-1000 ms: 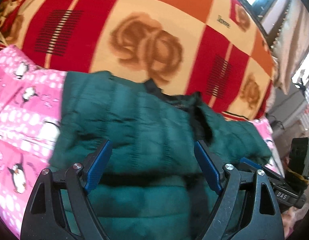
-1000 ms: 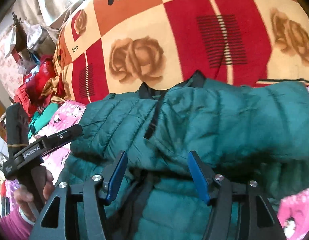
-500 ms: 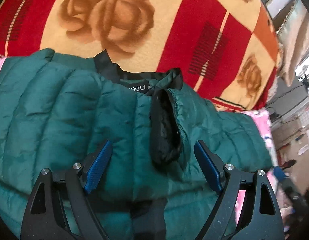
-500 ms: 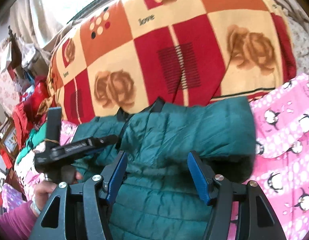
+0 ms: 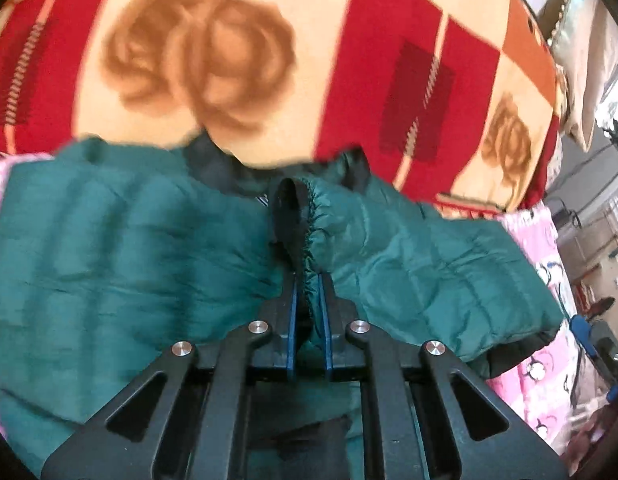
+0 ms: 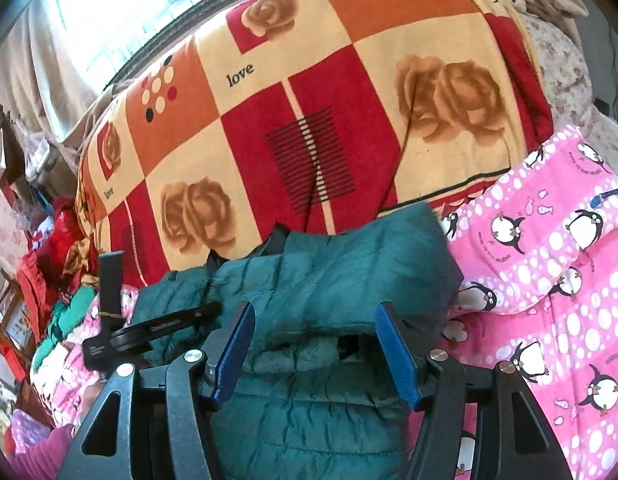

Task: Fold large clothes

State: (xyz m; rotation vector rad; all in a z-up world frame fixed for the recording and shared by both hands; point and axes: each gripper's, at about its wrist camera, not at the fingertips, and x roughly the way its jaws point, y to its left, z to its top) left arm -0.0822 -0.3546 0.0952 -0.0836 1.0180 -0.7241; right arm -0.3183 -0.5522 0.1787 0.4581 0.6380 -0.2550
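Note:
A dark green quilted puffer jacket [image 5: 109,248] lies on the bed with its sleeves folded across its body; it also shows in the right wrist view [image 6: 329,280]. My left gripper [image 5: 307,292] is shut on the elastic sleeve cuff [image 5: 309,216] near the black collar [image 5: 213,160]. In the right wrist view the left gripper's body [image 6: 149,328] rests on the jacket's left side. My right gripper [image 6: 315,344] is open and empty, hovering above the jacket's lower half.
A red, orange and cream rose-patterned blanket [image 6: 309,120] rises behind the jacket. A pink penguin-print sheet [image 6: 549,260] covers the bed to the right. Piled clothes [image 6: 57,272] lie at the far left. Room clutter [image 5: 589,240] shows at the right.
My left gripper has moved in on the sleeve cuff and shut on it. My right gripper has drawn back and up from the jacket, staying open.

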